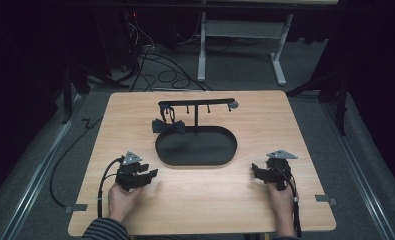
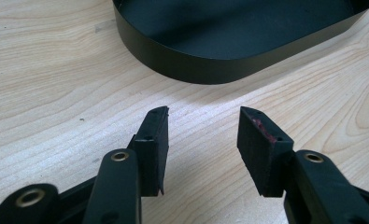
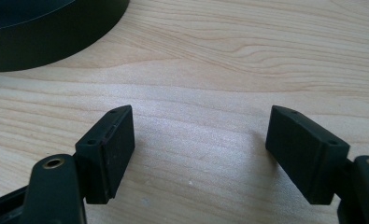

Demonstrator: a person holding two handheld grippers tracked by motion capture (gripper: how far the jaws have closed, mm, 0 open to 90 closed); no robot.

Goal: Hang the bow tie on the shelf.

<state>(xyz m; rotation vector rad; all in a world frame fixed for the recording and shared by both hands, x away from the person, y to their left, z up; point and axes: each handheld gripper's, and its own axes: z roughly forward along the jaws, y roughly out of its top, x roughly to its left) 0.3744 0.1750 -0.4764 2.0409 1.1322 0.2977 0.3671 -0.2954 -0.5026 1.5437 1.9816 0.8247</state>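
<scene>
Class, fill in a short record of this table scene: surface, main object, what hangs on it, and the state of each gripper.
Surface: wooden table
Main object: black oval tray with a T-shaped rack rising at its far side
On the rack: black bow tie, hanging at its left end
Left gripper: open, holds nothing, near the tray
Right gripper: open, holds nothing, over bare wood
</scene>
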